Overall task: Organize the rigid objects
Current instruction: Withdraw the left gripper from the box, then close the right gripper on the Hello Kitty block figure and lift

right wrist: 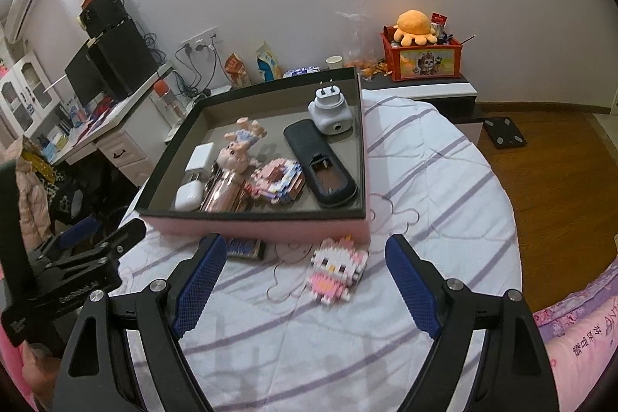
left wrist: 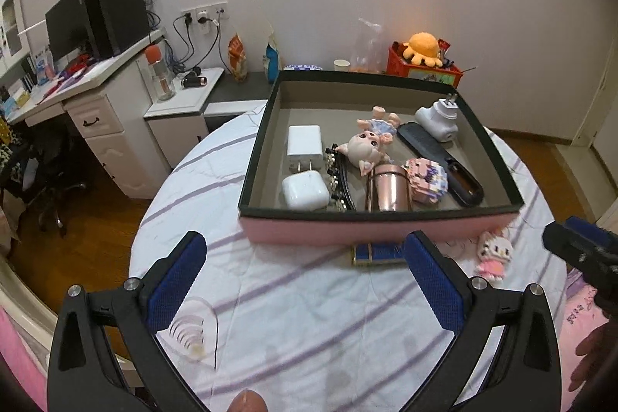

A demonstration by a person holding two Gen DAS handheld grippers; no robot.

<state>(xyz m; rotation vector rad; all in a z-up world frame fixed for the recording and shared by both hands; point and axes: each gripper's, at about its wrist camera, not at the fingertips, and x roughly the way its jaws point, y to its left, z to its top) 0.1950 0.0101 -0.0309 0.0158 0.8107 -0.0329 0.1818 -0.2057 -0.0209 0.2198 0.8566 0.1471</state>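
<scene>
Even indoor light, soft shadows on bedspread (left wrist: 293, 296); strong fisheye bending, dark vignette at corners; mostly sharp.

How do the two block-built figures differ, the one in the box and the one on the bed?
The pink block figure lies inside the box among other items, next to the black remote shell; the Hello Kitty block figure lies outside on the striped sheet, between the open right gripper fingers. The boxed one shows pink, purple and brown; the kitty is mostly white with a pink dress. Both are small brick-built toys.
</scene>
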